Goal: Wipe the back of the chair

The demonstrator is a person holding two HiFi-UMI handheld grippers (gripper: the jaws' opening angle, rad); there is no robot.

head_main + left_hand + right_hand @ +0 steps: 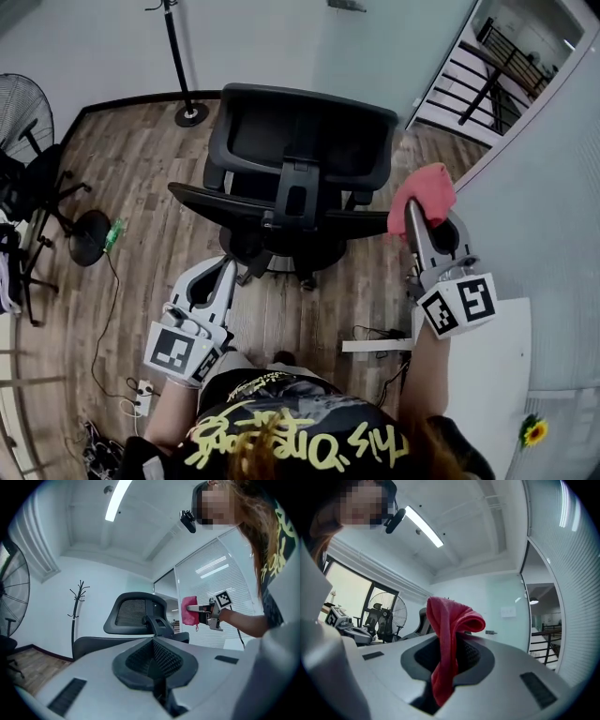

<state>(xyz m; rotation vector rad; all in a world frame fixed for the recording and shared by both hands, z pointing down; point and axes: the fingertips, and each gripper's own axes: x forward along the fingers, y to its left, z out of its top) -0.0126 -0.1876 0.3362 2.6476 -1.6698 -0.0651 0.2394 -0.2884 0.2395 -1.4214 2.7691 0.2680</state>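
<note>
1. A black coat stand [177, 56] rises from the wood plank floor [141, 178] against a pale wall [94, 47].
2. Left of the stand is a black standing fan [19, 117].
3. Far to its right is a staircase [497, 70] with a dark railing.
4. Above it runs a long ceiling light [117, 501].

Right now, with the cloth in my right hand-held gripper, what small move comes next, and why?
Probably ease the right hand-held gripper forward and left until the red cloth meets the chair back. The cloth is clamped in its jaws but sits off the chair's right side, apparently not touching it yet.
</note>
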